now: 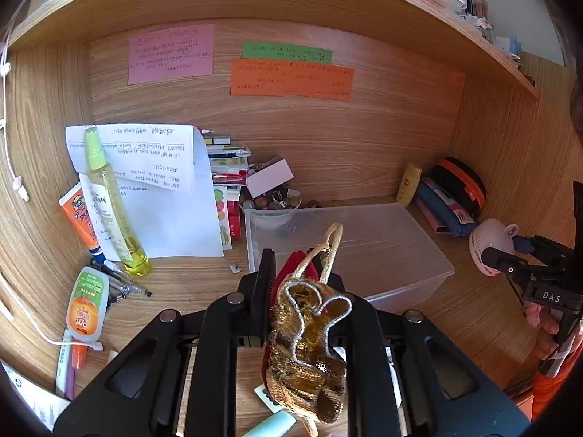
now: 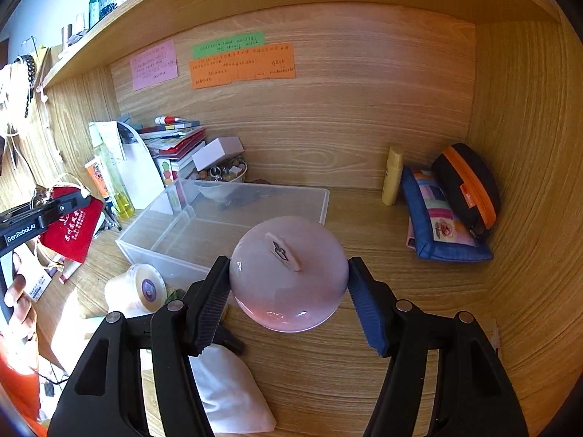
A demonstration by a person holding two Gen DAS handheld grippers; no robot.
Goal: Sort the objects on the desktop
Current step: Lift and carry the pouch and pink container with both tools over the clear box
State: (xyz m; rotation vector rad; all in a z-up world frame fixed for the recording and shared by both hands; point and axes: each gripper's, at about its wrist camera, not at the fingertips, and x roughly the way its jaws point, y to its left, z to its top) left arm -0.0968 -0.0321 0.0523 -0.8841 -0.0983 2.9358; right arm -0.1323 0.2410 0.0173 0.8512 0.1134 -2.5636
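Note:
My left gripper (image 1: 300, 278) is shut on a small drawstring pouch (image 1: 309, 338), gold mesh on one side and red on the other, which hangs from its jaws above the desk. Its cord loops (image 1: 333, 244) stick up in front of a clear plastic box (image 1: 411, 287). In the right wrist view the same pouch (image 2: 73, 229) shows its red side under the left gripper (image 2: 54, 211). My right gripper (image 2: 288, 273) is shut on a glossy pink apple-shaped object (image 2: 288, 284), both pads pressed against its sides, held near the box (image 2: 160, 251). The left wrist view shows that pink object (image 1: 488, 244) at the right.
Left of the box lie a yellow-green spray bottle (image 1: 109, 204), tubes, pens, paper sheets and stacked books. A bowl of stones (image 1: 271, 202) sits behind it. A yellow tube (image 2: 392, 174) and two zip pouches (image 2: 448, 218) fill the right corner. A round jar (image 2: 140, 289) and white cloth bag (image 2: 229, 389) lie near me.

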